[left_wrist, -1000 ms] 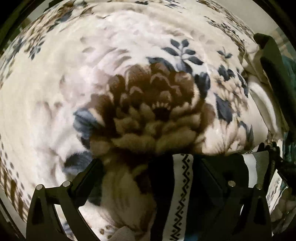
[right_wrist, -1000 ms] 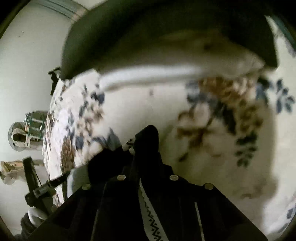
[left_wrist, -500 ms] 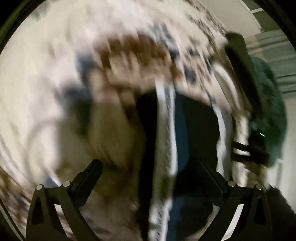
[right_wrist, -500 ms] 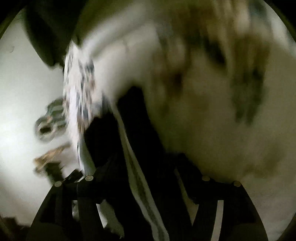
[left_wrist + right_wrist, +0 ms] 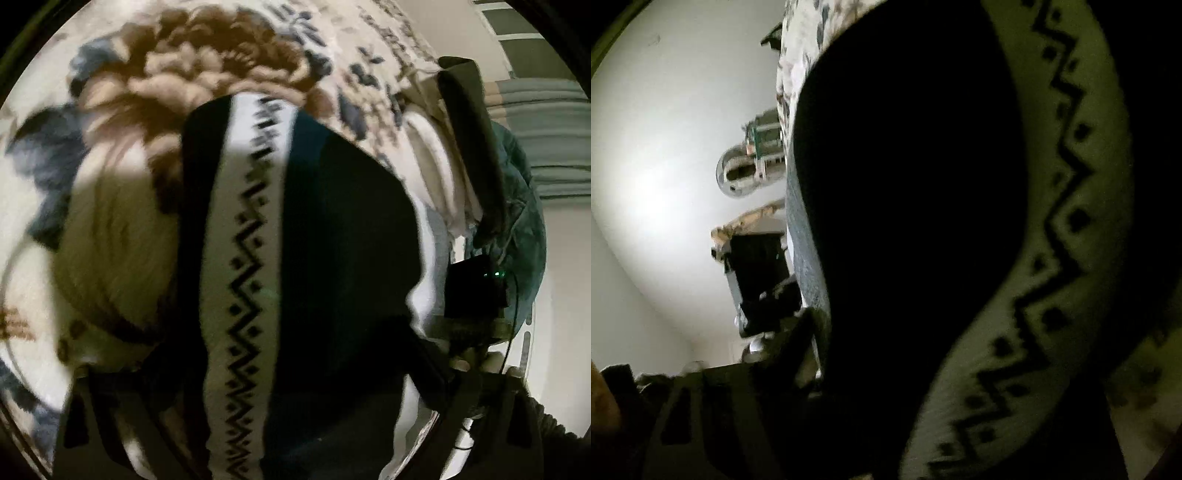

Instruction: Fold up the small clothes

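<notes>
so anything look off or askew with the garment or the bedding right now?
Nothing damaged or spilled. The dark garment with its white zigzag band lies bunched on the floral blanket, not flat, as expected mid-fold. In the right wrist view it fills the frame, hiding the right hand-held gripper.

Garment blocking centre; blanket left free.

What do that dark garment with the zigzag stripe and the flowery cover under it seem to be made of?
The dark garment looks like soft knit cloth with a matte finish: its white band carries a blocky zigzag, as if woven or knitted in, and it bends limply. The floral blanket looks like plush fleece: the flower's edges look fuzzy and piled, though blur leaves that open.
</notes>
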